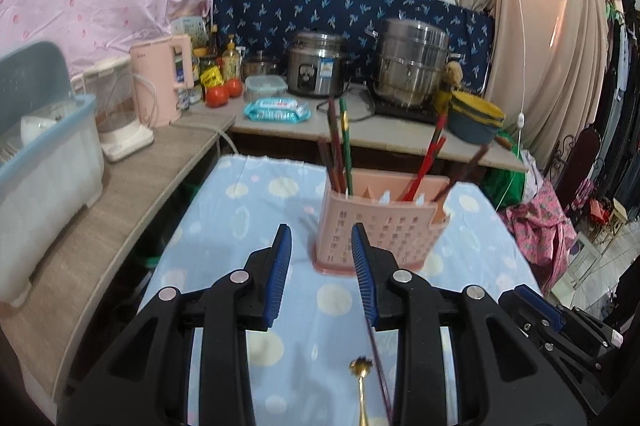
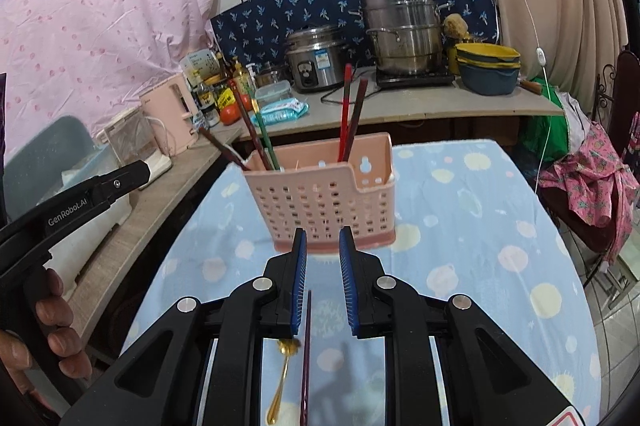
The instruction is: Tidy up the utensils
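Note:
A pink perforated utensil holder stands on the blue spotted tablecloth and holds several chopsticks upright. A gold spoon and a dark red chopstick lie on the cloth below both grippers. My left gripper is open and empty, just short of the holder. My right gripper is open and empty, above the lying chopstick, near the holder's front.
A wooden side counter on the left carries a dish bin, a blender and a pink kettle. The back counter holds a rice cooker, a steel steamer pot, bowls and tomatoes. Clothes hang at right.

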Tool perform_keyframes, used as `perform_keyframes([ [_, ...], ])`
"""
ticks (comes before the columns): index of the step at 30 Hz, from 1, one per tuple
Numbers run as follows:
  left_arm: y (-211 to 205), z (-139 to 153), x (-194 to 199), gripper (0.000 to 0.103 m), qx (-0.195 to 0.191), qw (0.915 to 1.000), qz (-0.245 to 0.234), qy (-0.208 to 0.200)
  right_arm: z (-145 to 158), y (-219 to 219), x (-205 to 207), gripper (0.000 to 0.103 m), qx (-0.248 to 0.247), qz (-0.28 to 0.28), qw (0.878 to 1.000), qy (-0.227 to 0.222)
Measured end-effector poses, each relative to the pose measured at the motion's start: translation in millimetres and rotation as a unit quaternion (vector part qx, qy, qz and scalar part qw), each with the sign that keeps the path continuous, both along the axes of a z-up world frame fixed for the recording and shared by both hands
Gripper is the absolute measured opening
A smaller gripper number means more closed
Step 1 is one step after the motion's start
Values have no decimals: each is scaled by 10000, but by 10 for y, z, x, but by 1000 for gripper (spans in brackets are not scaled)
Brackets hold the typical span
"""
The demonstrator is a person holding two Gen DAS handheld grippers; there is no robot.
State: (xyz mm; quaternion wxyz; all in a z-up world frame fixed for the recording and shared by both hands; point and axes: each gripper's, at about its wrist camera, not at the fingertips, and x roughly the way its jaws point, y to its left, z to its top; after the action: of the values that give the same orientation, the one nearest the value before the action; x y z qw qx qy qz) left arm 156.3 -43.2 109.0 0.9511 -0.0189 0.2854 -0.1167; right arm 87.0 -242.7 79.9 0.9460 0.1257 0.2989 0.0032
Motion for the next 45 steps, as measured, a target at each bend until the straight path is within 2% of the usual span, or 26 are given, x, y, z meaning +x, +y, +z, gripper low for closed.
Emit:
perform_keyframes([
  [9,47,-526,-238,30,183,9981,-75,586,-495,139,-282,18,31,188,9980,610],
  [16,92,-967,-421,30,324,9933,-107,1102,-826,327,-491,18,-46,376,9940,1031],
  [24,170,-1305,-564,30,395,9878,-82,1502,-1157,425,-679,18,25,482,9883,1448],
  [35,179,-1543,-730,30,484,9826,-151,1786,-1375,547,-782,17,12,662,9829,1717],
  [45,133,-1599,-755,30,523,9804,-227,1886,-1453,595,-766,13,-42,744,9803,1832],
])
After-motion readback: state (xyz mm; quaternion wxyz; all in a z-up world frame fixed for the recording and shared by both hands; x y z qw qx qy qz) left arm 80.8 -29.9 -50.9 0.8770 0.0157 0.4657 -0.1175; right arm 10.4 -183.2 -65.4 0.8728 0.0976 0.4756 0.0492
